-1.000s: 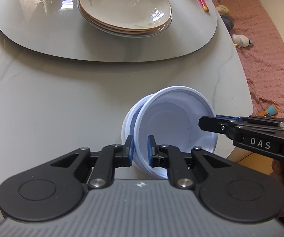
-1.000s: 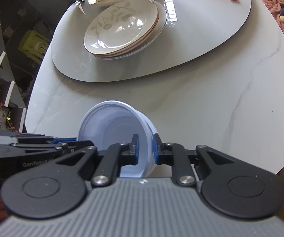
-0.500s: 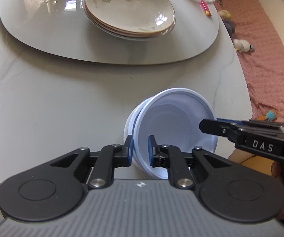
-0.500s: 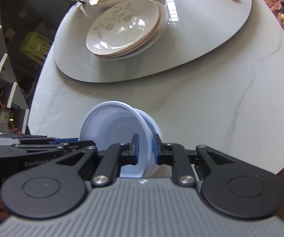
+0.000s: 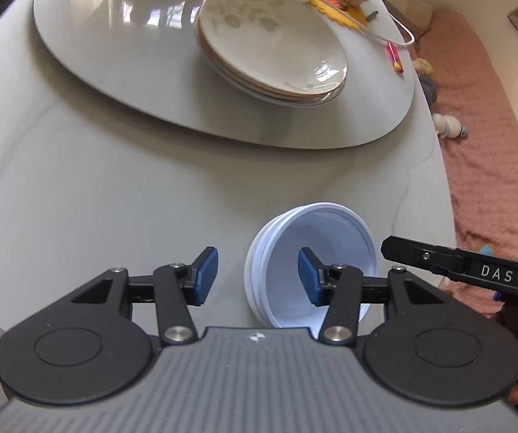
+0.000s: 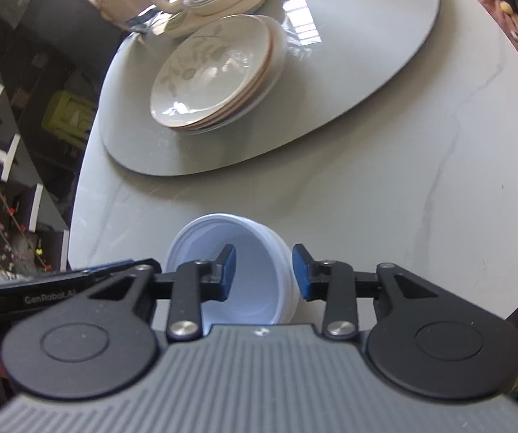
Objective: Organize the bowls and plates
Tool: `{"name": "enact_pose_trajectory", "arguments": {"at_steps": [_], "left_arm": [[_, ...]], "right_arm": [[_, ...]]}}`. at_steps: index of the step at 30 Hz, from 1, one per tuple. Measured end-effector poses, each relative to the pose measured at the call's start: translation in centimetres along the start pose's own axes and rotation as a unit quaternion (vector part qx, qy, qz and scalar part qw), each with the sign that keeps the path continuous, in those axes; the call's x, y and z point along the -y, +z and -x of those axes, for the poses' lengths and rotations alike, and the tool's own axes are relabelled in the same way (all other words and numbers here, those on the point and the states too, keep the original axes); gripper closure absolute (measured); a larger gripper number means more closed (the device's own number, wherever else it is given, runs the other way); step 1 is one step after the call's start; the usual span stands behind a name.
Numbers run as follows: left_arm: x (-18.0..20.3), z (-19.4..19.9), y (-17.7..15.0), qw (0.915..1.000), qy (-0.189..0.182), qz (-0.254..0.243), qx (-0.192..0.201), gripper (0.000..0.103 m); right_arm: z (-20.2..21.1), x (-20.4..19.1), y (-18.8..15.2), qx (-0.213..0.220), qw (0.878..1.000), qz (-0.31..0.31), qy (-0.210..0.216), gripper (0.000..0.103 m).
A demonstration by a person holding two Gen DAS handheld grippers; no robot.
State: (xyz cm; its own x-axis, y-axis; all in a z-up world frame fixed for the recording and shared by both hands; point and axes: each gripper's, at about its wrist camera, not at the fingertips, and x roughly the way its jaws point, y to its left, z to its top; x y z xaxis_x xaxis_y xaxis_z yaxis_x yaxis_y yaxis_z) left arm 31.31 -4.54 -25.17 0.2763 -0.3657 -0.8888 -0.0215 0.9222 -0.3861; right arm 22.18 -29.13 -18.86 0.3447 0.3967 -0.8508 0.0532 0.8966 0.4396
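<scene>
The stacked plates point(image 5: 273, 50) are gleaming like glazed ceramic. The white bowls point(image 5: 313, 263) are looking like smooth plastic; the desk point(image 5: 78, 187) is showing a matt, marble-veined surface.

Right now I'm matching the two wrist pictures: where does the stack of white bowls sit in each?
Left wrist: stack of white bowls low, right of centre, its left wall between the open left gripper pads.
Right wrist: bowls low, centre-left, right wall between the open right gripper pads.
Shared landmark: stack of leaf-patterned plates.
</scene>
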Motion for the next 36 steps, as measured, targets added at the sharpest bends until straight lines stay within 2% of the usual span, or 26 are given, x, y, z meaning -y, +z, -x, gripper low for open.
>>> {"name": "enact_pose_trajectory", "arguments": {"at_steps": [6,12,19,22,27,30,36], "left_arm": [[-1.3,-2.6,-0.4,0.9990,-0.028,0.029,-0.019,0.048],[-2.1,-4.4,-1.0,0.9973,-0.047,0.046,-0.034,0.049],[-2.3,-6.3,-1.5,0.9966,-0.043,0.055,-0.043,0.049],[-2.5,-6.7,-1.7,0.9951,-0.058,0.067,-0.045,0.050],[-2.9,-6.4,-2.0,0.9917,-0.079,0.095,-0.036,0.050],[-2.6,-6.2,-2.0,0.9922,-0.081,0.089,-0.032,0.051],[-2.2,-5.9,-1.7,0.9934,-0.079,0.078,-0.027,0.051]], "right_arm": [[-1.8,1.8,-0.8,-0.024,0.998,-0.049,0.019,0.064],[-3.6,2.3,-2.0,-0.046,0.996,-0.070,0.026,0.064],[-5.3,3.2,-2.4,-0.068,0.990,-0.109,0.052,0.065],[-5.7,3.7,-2.5,-0.075,0.988,-0.122,0.062,0.066],[-5.4,3.6,-2.7,-0.070,0.989,-0.113,0.067,0.067],[-5.3,3.4,-2.6,-0.071,0.990,-0.104,0.066,0.074],[-5.0,2.6,-2.6,-0.068,0.993,-0.086,0.043,0.080]]}}
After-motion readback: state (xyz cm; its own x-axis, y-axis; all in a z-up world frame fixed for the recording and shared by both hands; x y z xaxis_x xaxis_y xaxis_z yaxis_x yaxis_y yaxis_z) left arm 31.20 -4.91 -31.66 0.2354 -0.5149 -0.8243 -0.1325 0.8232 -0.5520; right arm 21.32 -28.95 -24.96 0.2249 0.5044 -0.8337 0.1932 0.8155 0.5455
